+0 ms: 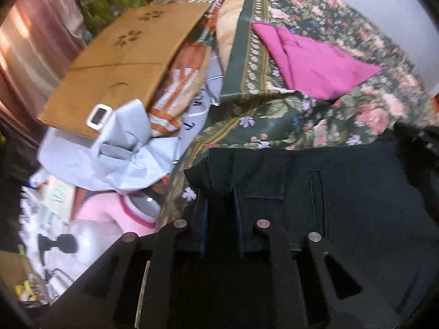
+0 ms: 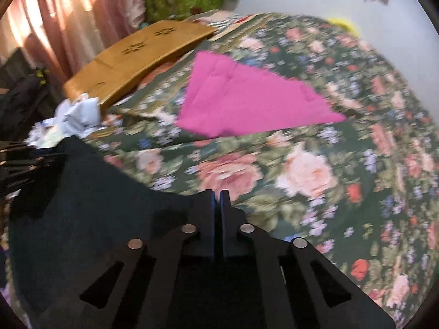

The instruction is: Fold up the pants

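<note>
1. Left gripper sits low over the dark pants, its two fingers apart with a gap between them, and a fold of the dark cloth bunches up right at the tips; whether the cloth is pinched I cannot tell.
2. The pants lie spread on the flowered bedspread, filling the lower right of the left view, a stitched slit showing on the fabric.
3. Over to the right gripper: its fingers are pressed almost together, only a thin slit between them, at the edge of the pants. Whether cloth is caught in that slit is not clear.
4. In the right view the pants run from the fingers away to the lower left, flat on the bedspread.
5. Beyond the pants, well apart, a bright pink cloth lies on the bedspread; the right view shows it as a flat wedge shape.
6. At the left edge of the bed, a tan wooden board with flower-shaped cutouts rests at a tilt, with crumpled pale blue cloth just below it.
7. Pink curtains hang behind, light coming through them.
</note>
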The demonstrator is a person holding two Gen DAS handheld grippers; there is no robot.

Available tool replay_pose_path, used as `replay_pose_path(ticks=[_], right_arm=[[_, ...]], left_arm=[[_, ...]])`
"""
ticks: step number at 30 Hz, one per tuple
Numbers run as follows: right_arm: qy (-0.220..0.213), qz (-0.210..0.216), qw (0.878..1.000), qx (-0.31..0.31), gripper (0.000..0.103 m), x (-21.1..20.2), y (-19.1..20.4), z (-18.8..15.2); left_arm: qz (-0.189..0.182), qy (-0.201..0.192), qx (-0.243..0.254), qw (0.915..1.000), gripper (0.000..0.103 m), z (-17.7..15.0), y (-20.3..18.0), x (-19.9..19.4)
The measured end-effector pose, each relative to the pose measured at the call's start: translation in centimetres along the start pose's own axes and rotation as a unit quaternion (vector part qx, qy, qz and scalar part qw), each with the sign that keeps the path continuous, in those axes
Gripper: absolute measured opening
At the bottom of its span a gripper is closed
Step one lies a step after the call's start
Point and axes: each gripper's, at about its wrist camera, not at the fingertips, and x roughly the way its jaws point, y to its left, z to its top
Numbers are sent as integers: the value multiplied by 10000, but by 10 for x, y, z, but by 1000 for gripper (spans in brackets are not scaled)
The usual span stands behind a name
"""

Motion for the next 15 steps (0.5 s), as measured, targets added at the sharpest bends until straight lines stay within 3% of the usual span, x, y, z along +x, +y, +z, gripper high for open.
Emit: replay_pose_path(ticks=[3, 11, 13, 15], right_arm=[[283, 242, 9986, 385, 0, 10, -19, -1], [-185, 421, 9983, 345, 2, -48, -26, -16], [-317, 469, 9981, 252, 2, -65, -22, -19], [-527, 477, 9974, 136, 6, -89, -18, -25]], left_arm=[[270, -46, 150, 9995, 19, -2, -8, 4], [115, -148, 167, 9997, 25, -9, -1, -24], [72, -310, 155, 9994, 32, -13, 1, -42], [46, -521, 141, 9985, 51, -18, 2, -62]])
